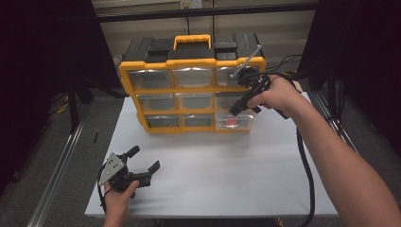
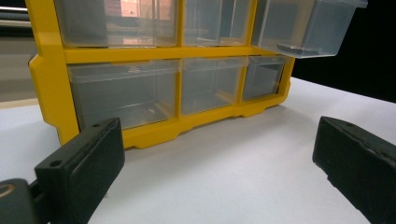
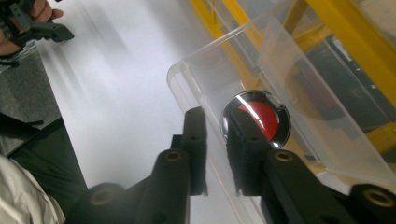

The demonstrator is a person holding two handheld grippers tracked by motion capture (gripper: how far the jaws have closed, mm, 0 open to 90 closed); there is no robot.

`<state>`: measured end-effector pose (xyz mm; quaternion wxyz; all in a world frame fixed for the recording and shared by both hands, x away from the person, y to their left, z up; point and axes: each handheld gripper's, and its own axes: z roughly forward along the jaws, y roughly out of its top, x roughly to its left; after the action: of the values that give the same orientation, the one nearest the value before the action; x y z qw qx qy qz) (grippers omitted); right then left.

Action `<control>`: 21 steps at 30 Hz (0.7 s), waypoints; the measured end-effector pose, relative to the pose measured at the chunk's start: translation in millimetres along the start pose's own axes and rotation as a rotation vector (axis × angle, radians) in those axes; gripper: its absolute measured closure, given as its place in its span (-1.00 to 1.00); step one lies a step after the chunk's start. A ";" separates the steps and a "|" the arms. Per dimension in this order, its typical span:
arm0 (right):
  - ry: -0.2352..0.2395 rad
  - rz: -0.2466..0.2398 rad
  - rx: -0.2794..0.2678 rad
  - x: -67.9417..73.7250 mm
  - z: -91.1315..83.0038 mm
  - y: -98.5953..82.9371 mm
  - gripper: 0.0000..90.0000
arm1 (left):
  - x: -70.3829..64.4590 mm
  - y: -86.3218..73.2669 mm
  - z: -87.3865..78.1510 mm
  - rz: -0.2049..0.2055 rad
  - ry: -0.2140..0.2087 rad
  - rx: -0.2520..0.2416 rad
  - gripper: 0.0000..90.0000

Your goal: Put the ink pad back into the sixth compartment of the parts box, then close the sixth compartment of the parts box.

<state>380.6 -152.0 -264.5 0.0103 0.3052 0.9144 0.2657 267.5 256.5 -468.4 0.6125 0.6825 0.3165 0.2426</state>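
White table [image 1: 198,189] on grey floor [image 1: 42,156], dark surroundings.

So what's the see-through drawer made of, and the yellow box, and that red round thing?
The drawer looks like clear glossy plastic: the frame behind shows through it and its edges catch light. The box seems hard yellow plastic with a smooth, moulded look. The red thing has a shiny rim that could be metal or clear plastic; I can't tell. The right gripper pinches the drawer's wall.

We see the round red-centred disc [image 3: 261,119] partly hidden behind one black jaw, and the white table [image 3: 102,70] streaks with blur.
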 end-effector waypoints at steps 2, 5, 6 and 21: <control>0.010 -0.013 -0.003 0.7 0.1 -1.6 0.87 | -1.3 -0.3 0.9 -0.012 -0.005 -0.006 -0.95; 0.014 -0.033 -0.003 2.1 0.6 -2.9 0.93 | -0.1 -0.2 0.2 0.003 0.000 0.005 -0.95; 0.013 -0.040 -0.002 2.1 0.7 -3.3 0.94 | 0.0 -0.1 0.2 0.004 0.000 0.005 -0.95; 0.030 -0.080 0.008 6.1 3.2 -9.7 1.00 | -1.5 -0.8 0.4 -0.014 -0.003 -0.002 -0.95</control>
<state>370.9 -153.5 -271.2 0.0061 0.2646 0.9269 0.2660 266.6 255.2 -469.2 0.6154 0.6799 0.3203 0.2376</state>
